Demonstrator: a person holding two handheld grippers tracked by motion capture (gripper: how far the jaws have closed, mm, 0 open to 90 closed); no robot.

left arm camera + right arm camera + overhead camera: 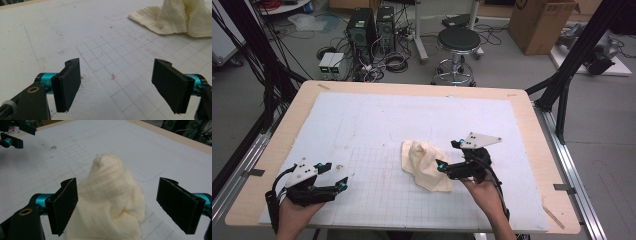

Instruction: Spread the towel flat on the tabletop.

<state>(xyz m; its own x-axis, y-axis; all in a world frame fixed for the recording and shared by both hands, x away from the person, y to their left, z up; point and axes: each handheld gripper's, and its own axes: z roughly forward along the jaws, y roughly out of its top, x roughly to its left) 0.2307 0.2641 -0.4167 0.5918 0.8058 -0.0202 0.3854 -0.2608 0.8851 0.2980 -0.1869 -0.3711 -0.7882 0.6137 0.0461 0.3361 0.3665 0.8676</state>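
Cloth: crumpled cream woven cloth [426,164] heaped mid-counter [377,120].
Right hand-held gripper [116,205]: jaws wide, flanking the heap, not pinching.
Left hand-held gripper [116,86]: jaws apart, empty.
Risk: closing now could snag several folds together.

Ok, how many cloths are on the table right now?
1. The cream cloth lies crumpled on the white gridded mat, right of centre, just ahead of the right gripper. Nothing suggests another underneath.

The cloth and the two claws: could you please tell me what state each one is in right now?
cloth: crumpled in a heap on the mat, peaked, not held
left claw: open, nothing between its jaws, away from the cloth
right claw: open, jaws on either side of the cloth, not pressing it
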